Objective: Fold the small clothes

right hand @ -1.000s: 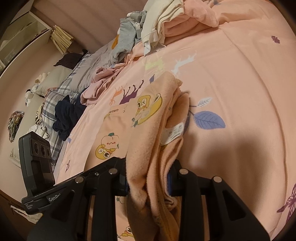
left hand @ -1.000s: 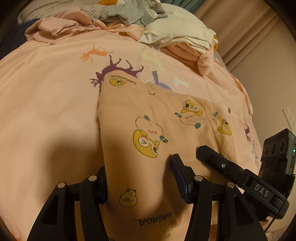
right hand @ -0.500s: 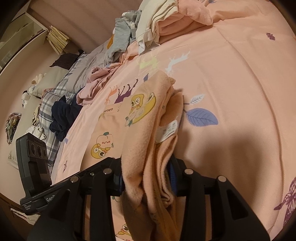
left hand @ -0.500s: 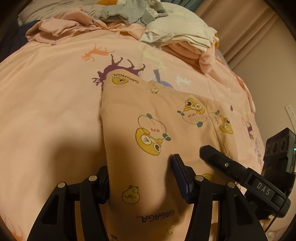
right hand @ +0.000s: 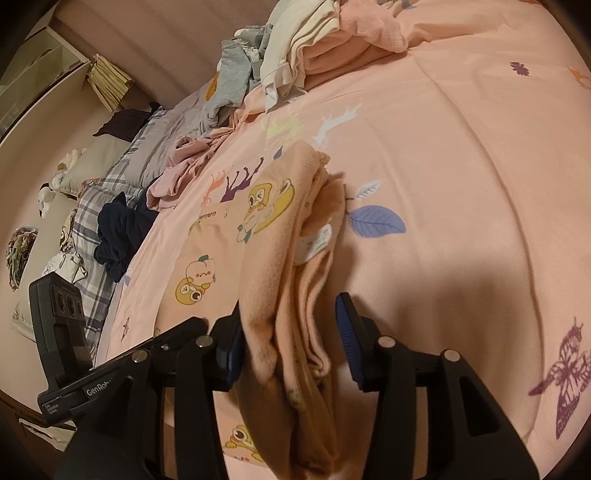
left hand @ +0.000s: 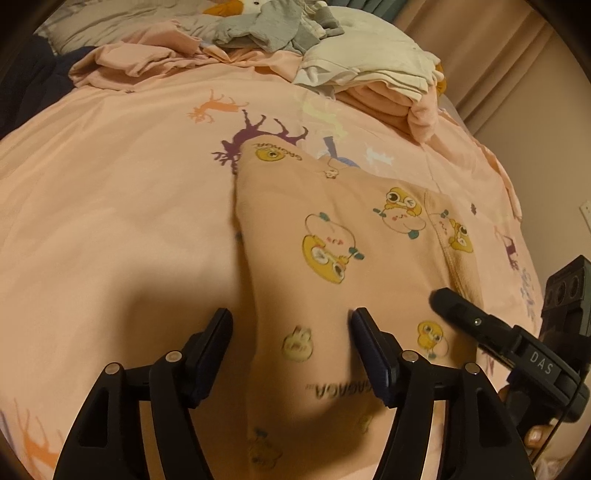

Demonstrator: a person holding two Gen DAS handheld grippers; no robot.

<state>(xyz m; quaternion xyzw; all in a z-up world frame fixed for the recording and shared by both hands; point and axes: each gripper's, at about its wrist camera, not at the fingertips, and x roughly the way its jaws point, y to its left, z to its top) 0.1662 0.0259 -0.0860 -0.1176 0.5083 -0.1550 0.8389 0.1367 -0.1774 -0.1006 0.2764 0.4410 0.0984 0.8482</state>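
A small peach garment (left hand: pixel 332 221) printed with yellow cartoon figures lies folded on the pink bed cover (left hand: pixel 110 221). My left gripper (left hand: pixel 291 325) straddles the garment's near end. Its jaws are opening and its left pad stands clear of the cloth edge. In the right wrist view the garment's (right hand: pixel 280 266) stacked fold edge, with a white label (right hand: pixel 314 243), runs between the fingers of my right gripper (right hand: pixel 291 332). Those jaws are opening too. The left pad still touches the cloth and the right pad stands apart from it. The right gripper's finger (left hand: pixel 458 306) reaches in beside the left one.
A pile of folded cream and pink clothes (left hand: pixel 369 70) sits at the far end of the bed, with grey garments (left hand: pixel 266 29) behind it. Loose pink and dark navy clothes (right hand: pixel 118 229) lie along the left side, on a checked blanket (right hand: pixel 96 184).
Both pairs of jaws have widened. The cloth pinched in the right gripper a second ago now hangs loose between its pads. The left pad has drawn away from the garment's edge.
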